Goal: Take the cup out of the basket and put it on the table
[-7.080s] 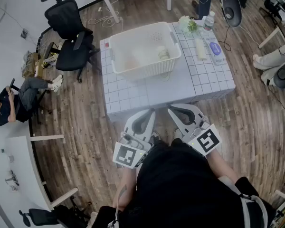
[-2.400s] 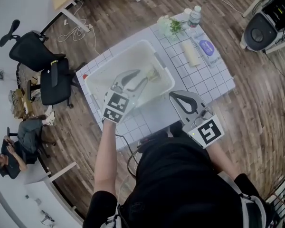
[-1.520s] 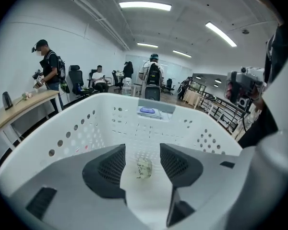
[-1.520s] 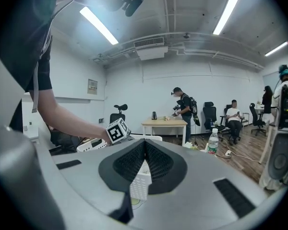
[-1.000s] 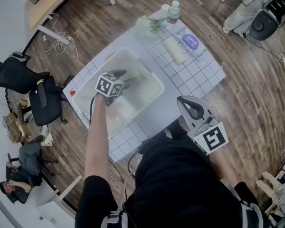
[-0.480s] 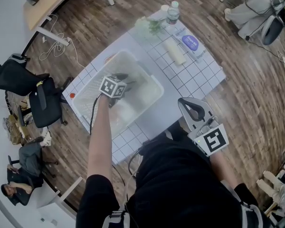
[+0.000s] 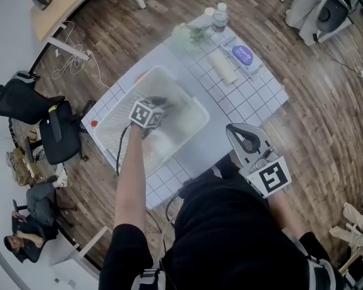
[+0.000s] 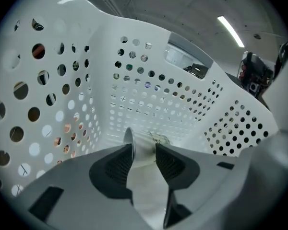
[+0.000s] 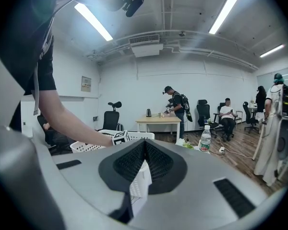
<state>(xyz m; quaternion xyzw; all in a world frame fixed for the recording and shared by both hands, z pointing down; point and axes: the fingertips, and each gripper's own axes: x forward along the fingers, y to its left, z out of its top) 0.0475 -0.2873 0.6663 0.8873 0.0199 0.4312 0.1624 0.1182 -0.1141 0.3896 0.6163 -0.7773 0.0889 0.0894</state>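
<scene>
A white perforated basket [image 7: 112, 116] stands on the white gridded table [image 7: 248, 98]. My left gripper [image 7: 162, 106] reaches down inside it. In the left gripper view the pale cup [image 8: 143, 164] lies near the basket's [image 8: 149, 99] floor, between the jaws. They have just been closing, and both pads now rest against the cup's sides. In the head view the gripper hides the cup. My right gripper [image 7: 241, 132] hovers at the table's near edge. It [image 9: 144, 150] is shut with nothing in it.
At the table's far end stand a water bottle [image 7: 218, 18], a small plant [image 7: 190, 32], a pale roll [image 7: 225, 68] and a blue-labelled packet [image 7: 245, 56]. Black office chairs [image 7: 57, 135] and a seated person [image 7: 24, 240] are on the left. More people stand and sit in the room [image 9: 175, 107].
My left gripper has sunk a little deeper into the basket and its arm has shifted slightly. The right gripper has stayed where it was.
</scene>
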